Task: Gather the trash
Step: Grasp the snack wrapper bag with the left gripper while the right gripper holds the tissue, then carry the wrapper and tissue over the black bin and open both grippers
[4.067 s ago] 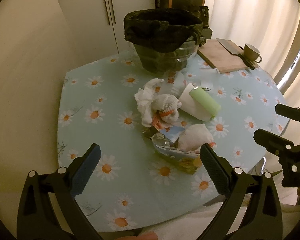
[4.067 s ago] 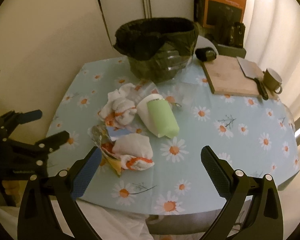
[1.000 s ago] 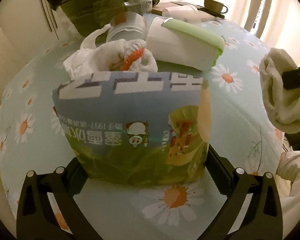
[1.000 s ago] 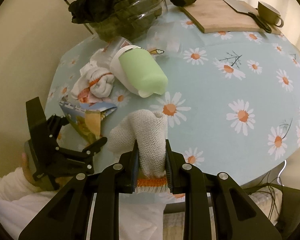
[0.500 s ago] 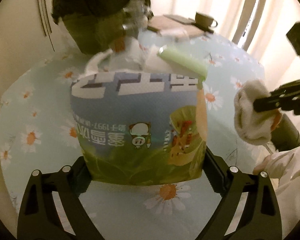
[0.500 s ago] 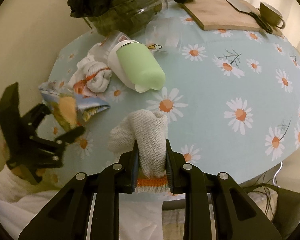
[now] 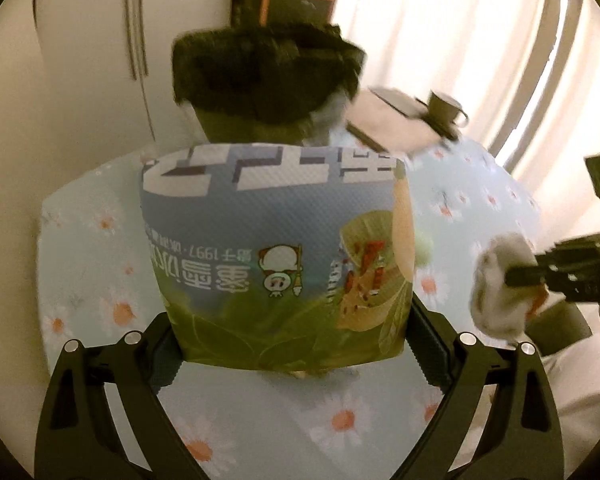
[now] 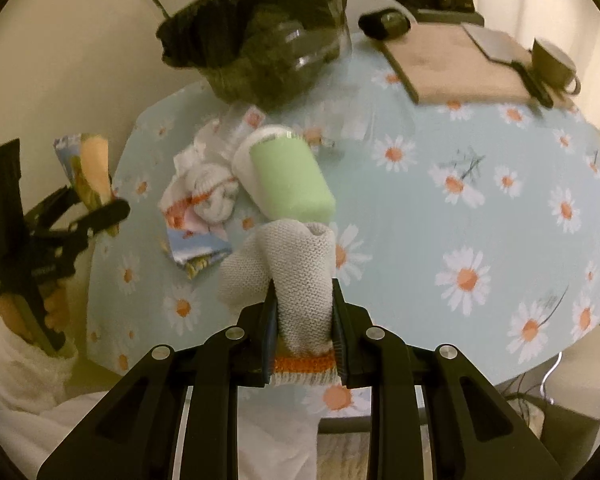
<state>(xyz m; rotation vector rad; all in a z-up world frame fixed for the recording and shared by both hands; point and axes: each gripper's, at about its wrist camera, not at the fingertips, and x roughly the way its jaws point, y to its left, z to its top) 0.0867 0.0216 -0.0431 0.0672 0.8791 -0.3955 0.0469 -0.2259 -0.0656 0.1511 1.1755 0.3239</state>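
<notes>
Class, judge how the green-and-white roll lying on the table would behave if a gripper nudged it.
The roll lies on its side and looks cylindrical, so a sideways nudge would probably set it rolling. It touches the crumpled cloths, which may block it that way. It probably is light.

Snack packet — blue-green printed foil, upright, clamped between left tool fingers, lifted off worktop. Knit glove — grey-white, orange cuff, pinched in right tool. On worktop: crumpled glove and tissue, green-white roll, torn wrapper. Black-lined bin upright behind.
</notes>
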